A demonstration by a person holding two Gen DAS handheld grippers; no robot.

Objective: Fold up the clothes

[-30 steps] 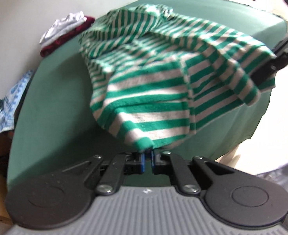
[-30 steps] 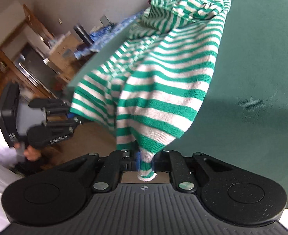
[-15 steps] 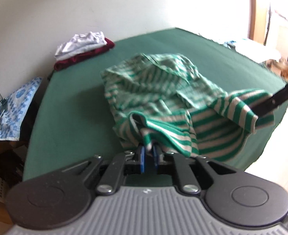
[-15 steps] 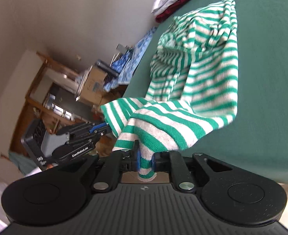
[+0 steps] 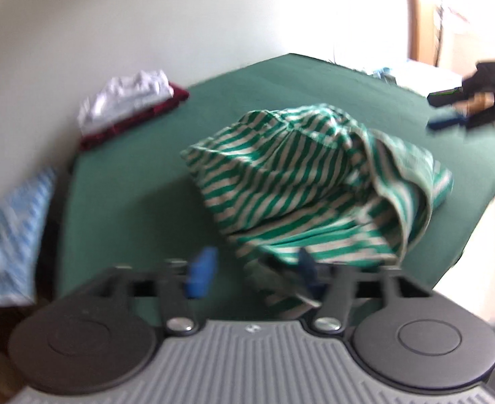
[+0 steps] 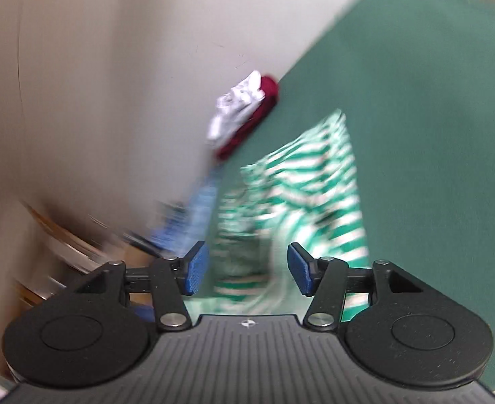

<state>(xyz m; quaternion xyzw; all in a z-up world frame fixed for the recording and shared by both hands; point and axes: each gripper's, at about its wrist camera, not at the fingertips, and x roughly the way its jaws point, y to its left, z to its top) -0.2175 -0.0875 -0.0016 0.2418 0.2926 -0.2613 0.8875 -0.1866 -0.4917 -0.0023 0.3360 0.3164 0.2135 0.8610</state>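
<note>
The green-and-white striped garment (image 5: 314,185) lies in a loose heap on the green table (image 5: 112,185). My left gripper (image 5: 255,274) hovers at its near edge with jaws opening. A fold of the cloth still hangs against the right pad (image 5: 309,276), and the left pad is bare. In the same view my right gripper (image 5: 446,109) hangs in the air at the far right, away from the cloth. In the right wrist view, my right gripper (image 6: 247,267) has its jaws opening with nothing pinched. The blurred striped garment (image 6: 298,185) lies beyond and below them.
A folded stack of white and dark red clothes (image 5: 129,107) (image 6: 244,114) sits at the table's far corner by the wall. A blue patterned cloth (image 5: 11,235) lies on furniture left of the table. The table edge drops to the floor at the right.
Both grippers were shut on the garment's corners and have let go. The garment has dropped from a stretched sheet into a heap. Both hands have drawn back and up.
</note>
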